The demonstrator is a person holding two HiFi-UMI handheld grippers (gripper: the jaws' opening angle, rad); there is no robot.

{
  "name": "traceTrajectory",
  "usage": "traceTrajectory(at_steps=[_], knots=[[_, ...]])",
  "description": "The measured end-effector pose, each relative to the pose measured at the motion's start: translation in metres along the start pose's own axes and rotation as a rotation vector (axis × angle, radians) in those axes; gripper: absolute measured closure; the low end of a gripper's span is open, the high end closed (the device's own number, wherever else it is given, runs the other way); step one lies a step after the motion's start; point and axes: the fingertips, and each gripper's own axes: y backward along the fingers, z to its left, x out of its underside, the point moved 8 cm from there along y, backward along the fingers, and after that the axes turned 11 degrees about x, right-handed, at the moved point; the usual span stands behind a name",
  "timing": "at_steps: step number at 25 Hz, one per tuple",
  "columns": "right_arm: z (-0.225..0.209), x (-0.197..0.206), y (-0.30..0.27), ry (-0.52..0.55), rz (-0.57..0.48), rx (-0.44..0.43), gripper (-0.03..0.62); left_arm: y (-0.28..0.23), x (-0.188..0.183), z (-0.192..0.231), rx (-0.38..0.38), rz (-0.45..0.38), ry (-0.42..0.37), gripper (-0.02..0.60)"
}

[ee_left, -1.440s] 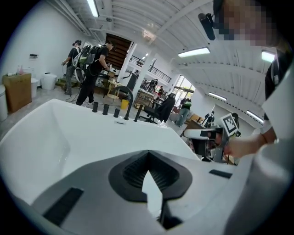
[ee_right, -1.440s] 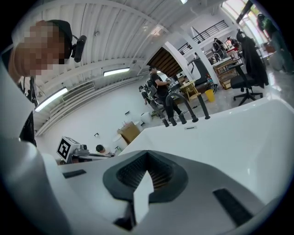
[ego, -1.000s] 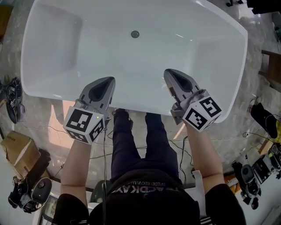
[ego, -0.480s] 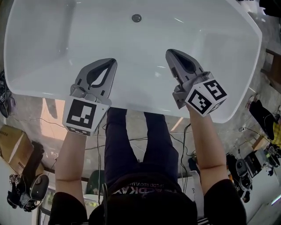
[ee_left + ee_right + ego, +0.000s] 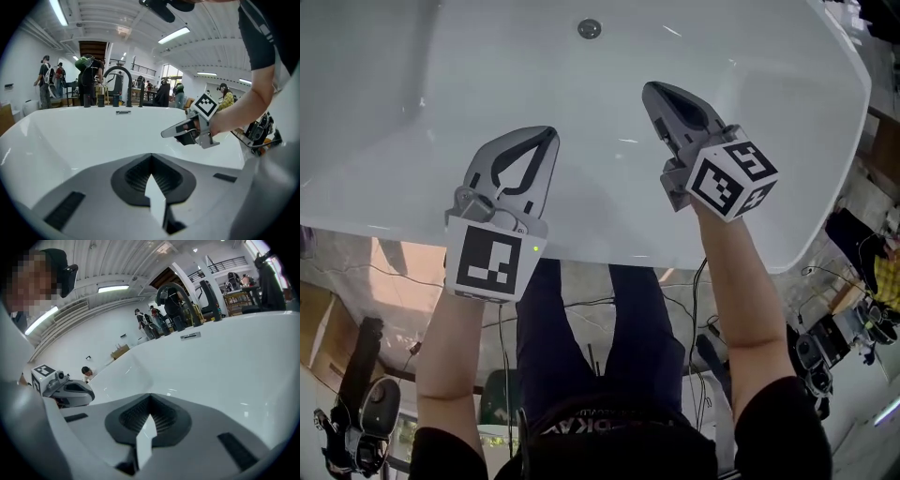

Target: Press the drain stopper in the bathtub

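The drain stopper (image 5: 590,28) sits ahead on the bathtub (image 5: 769,84) floor, nearer the right claw (image 5: 650,90) than the left claw (image 5: 547,135); both closed, empty.

Pale print runs across the black fabric garment (image 5: 581,427) at the lower middle of the head view, upside down and too small to read. The cubes on the left gripper (image 5: 551,134) and right gripper (image 5: 649,89) bear black-and-white square patterns, not letters.
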Motion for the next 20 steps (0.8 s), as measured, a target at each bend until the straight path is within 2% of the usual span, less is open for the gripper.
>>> traceTrajectory(at_steps=[4, 10, 16, 20], knots=[[-0.006, 0.011, -0.030, 0.007, 0.015, 0.011, 0.583, -0.002, 0.012, 0.007, 0.021, 0.005, -0.056, 0.575], [-0.019, 0.036, -0.082, 0.043, 0.052, 0.022, 0.583, -0.013, 0.037, 0.016, 0.049, 0.018, -0.084, 0.575], [-0.047, 0.049, -0.126, 0.098, 0.102, 0.047, 0.583, -0.040, 0.048, 0.026, 0.038, 0.028, -0.062, 0.575], [-0.070, 0.058, -0.154, 0.100, 0.130, 0.073, 0.583, -0.055, 0.061, 0.030, 0.014, 0.025, 0.000, 0.575]])
